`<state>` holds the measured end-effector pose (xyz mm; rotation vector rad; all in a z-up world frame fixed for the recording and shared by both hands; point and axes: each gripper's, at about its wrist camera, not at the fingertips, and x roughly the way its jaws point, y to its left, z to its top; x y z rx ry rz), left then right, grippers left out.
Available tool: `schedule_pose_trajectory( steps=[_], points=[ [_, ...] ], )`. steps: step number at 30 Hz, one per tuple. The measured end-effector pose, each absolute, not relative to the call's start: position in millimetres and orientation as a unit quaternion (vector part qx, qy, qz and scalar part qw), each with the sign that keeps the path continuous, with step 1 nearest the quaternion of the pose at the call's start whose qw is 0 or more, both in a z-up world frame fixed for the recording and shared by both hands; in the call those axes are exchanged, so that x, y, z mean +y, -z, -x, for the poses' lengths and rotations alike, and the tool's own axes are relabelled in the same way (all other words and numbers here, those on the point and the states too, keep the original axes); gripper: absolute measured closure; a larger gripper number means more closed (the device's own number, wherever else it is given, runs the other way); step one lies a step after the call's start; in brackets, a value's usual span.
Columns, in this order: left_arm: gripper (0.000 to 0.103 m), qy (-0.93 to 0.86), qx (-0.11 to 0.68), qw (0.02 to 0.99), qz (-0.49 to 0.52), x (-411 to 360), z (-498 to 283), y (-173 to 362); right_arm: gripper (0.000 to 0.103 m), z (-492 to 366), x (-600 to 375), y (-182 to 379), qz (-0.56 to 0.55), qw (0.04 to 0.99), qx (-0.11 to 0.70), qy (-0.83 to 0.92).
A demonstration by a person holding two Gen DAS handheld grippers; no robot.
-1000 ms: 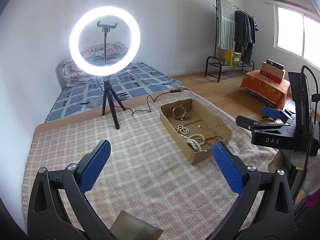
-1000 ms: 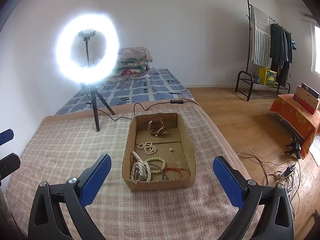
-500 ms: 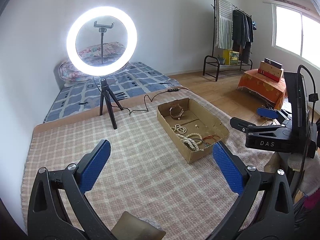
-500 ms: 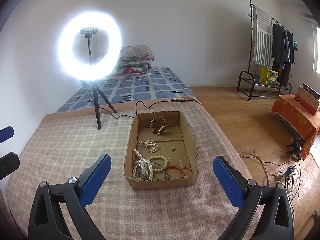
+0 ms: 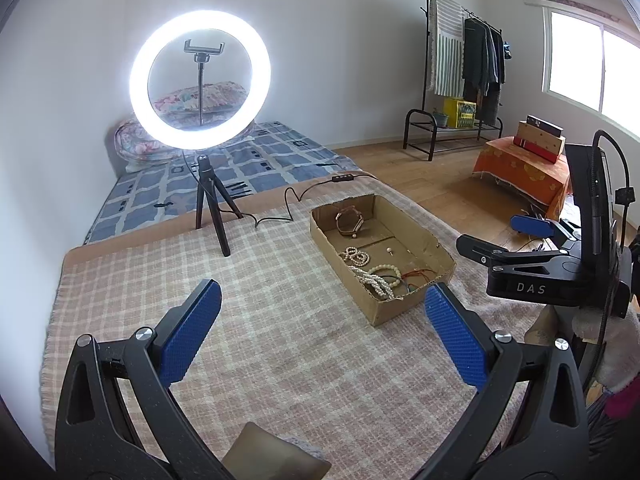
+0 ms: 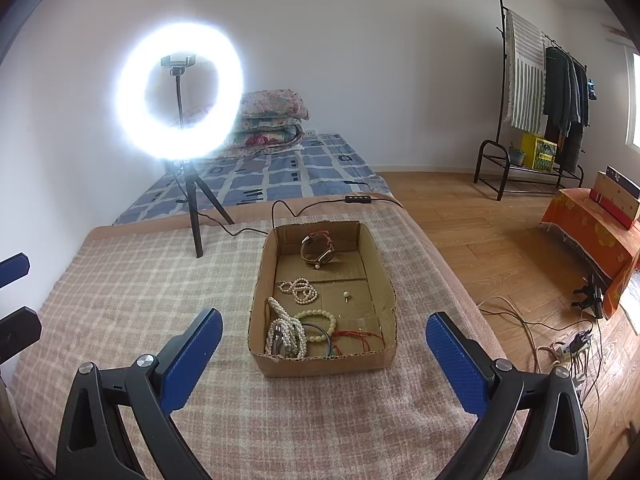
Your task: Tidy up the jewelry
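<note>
Right wrist view: right gripper spread wide, empty, above blanket just short of box. Box sat near blanket's right edge — watch at far end, pearls, bracelet at near end. Left gripper also spread, empty — over blanket's middle.

Box open-topped; tripod stands well left.
</note>
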<state>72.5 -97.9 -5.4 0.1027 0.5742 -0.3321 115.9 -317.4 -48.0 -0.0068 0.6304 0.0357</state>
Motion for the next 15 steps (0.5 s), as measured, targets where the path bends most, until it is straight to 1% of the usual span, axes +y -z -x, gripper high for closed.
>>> schedule_pose_trajectory(
  steps=[15],
  points=[
    [0.000, 0.163, 0.281, 0.944, -0.052, -101.0, -72.2, 5.6, 0.000, -114.6, -318.3, 46.5, 0.002, 0.952, 0.307, -0.015]
  ],
)
